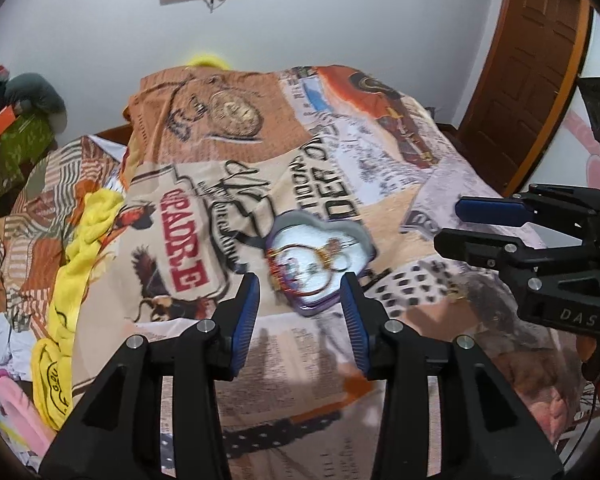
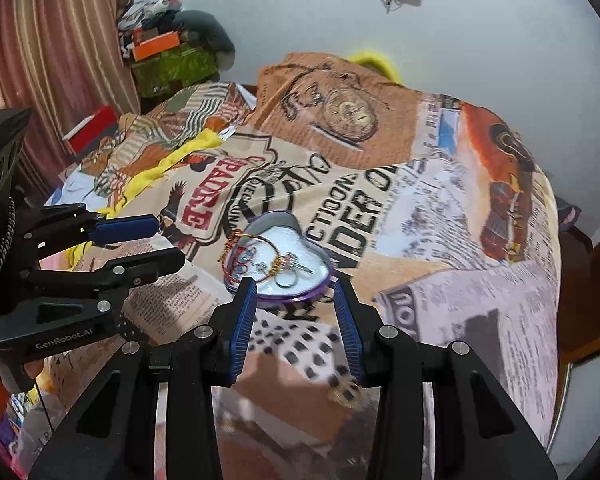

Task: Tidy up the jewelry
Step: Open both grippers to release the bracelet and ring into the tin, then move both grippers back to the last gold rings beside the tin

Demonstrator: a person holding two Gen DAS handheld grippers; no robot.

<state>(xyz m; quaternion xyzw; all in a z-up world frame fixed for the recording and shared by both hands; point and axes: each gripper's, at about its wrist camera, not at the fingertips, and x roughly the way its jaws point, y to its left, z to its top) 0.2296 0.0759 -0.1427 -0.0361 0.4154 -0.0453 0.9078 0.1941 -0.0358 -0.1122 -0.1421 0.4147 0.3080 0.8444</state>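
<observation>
Heart-shaped tray (image 2: 312, 240) mid-bed (image 2: 440, 248), clear edges

Purple-rimmed heart-shaped tin (image 2: 300, 300) with white lining; bedspread (image 2: 440, 240) printed in tan, orange and newsprint black; yellow cloth (image 1: 84, 240); tools' pads (image 2: 242, 320) blue

Open bedspread around the heart-shaped tin

The heart-shaped tin (image 2: 300, 276) lies on the bed (image 2: 440, 312) with flat printed cover free on its near and right sides. A small gold piece (image 2: 346, 392) lies loose on the cover nearer than the tin. To the left a crumpled yellow cloth (image 1: 80, 264) bunches up; both tongs, left (image 1: 300, 300) and right (image 2: 296, 304), hover just before the tin, nothing between their fingers.
</observation>
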